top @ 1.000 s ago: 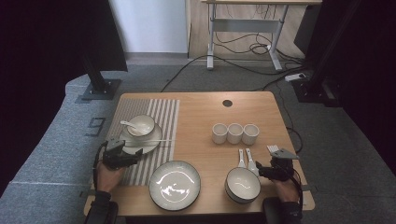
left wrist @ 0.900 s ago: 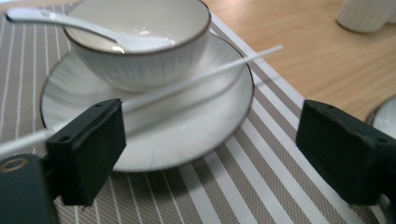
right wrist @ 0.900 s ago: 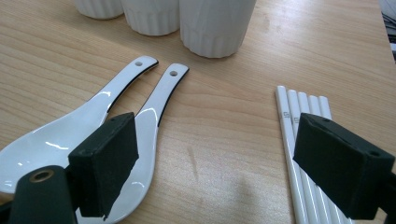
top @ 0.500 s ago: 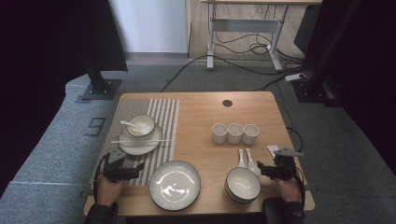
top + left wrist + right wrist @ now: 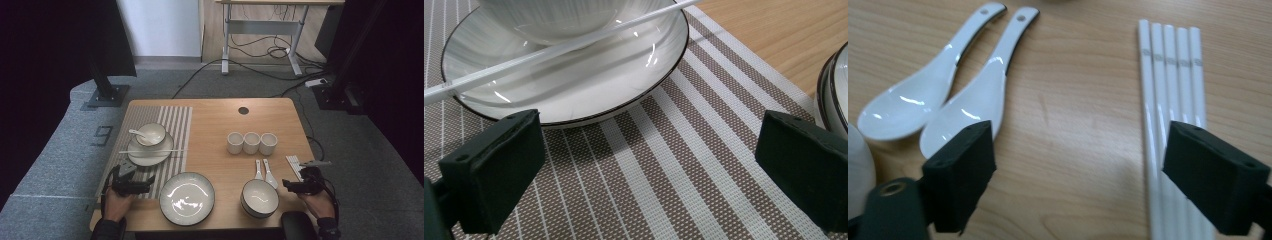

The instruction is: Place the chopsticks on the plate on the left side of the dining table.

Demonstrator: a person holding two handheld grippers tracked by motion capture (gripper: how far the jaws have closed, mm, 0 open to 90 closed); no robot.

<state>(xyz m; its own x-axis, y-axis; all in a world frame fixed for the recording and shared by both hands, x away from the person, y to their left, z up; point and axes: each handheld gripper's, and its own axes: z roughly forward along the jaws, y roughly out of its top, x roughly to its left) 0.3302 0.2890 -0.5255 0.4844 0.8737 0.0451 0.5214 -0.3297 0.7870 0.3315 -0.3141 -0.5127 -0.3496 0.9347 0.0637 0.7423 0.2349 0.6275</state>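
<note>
My left gripper [image 5: 148,186] rests open on the striped placemat [image 5: 176,127] near the table's front left, just short of a plate [image 5: 150,156] that carries a bowl [image 5: 153,133] and a pair of white chopsticks [image 5: 150,150]. In the left gripper view the open gripper [image 5: 649,155] faces that plate [image 5: 589,95], with the chopsticks [image 5: 549,50] lying across it. My right gripper [image 5: 286,184] is open at the front right. In the right gripper view the gripper [image 5: 1080,165] hovers over bare wood between two white spoons [image 5: 948,95] and several white chopsticks [image 5: 1170,75].
A large empty plate [image 5: 186,197] sits front centre, its rim [image 5: 831,80] close to my left gripper. Stacked bowls [image 5: 260,198] stand left of my right gripper. Three cups [image 5: 251,142] line up mid-table. The table's front edge is right behind both hands.
The left gripper has drawn back from beside the small plate toward the front edge. The right gripper has barely moved.
</note>
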